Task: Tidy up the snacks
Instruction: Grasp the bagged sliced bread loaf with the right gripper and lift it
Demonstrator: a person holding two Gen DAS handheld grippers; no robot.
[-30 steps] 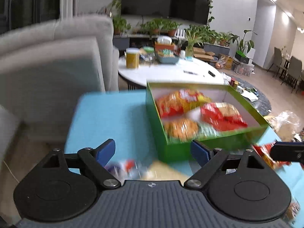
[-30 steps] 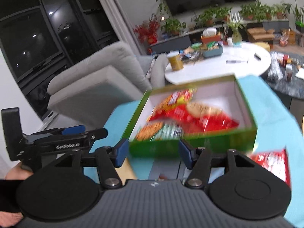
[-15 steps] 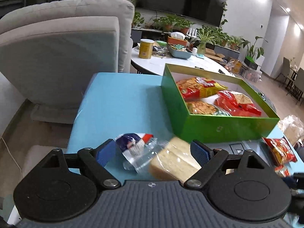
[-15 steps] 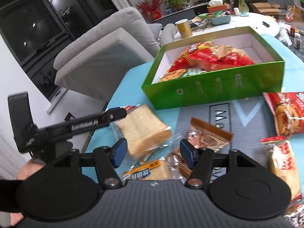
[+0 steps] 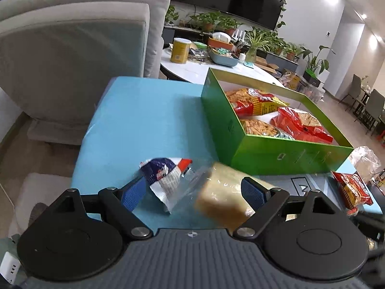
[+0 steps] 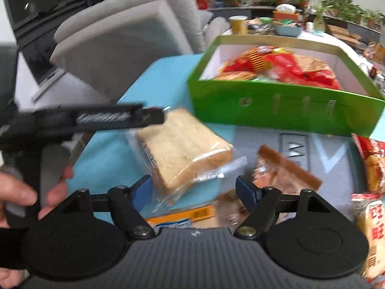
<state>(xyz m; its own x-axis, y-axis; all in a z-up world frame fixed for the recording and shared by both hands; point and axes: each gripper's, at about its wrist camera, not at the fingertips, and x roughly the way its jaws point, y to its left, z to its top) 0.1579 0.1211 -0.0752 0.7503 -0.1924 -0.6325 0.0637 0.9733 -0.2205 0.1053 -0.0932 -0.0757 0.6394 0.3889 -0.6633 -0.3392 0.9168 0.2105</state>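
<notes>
A bagged slice of white bread (image 5: 221, 197) lies on the blue table (image 5: 144, 125), its wrapper ending in a red, white and blue printed flap (image 5: 166, 171). My left gripper (image 5: 192, 192) is open and hangs low over the bag, which lies between its blue pads without being pressed. In the right wrist view the same bread (image 6: 185, 149) sits just ahead of my right gripper (image 6: 195, 190). Its jaws are opening, and only the bag's near corner lies between them. The left gripper (image 6: 154, 118) reaches in from the left over the bread's far corner.
An open green box (image 6: 276, 106) holding several red and orange snack packs stands behind the bread. Loose packets lie around: a brown-sealed one (image 6: 286, 168), an orange and blue one (image 6: 182, 216), red ones (image 6: 373, 163) at right. A hand (image 6: 24, 192) holds the left gripper. A grey sofa (image 5: 72, 48) stands at left.
Both grippers dropped from the green box toward the loose snacks at the table's near side. The bread now lies between the left pads. The right jaws stand wider apart.
</notes>
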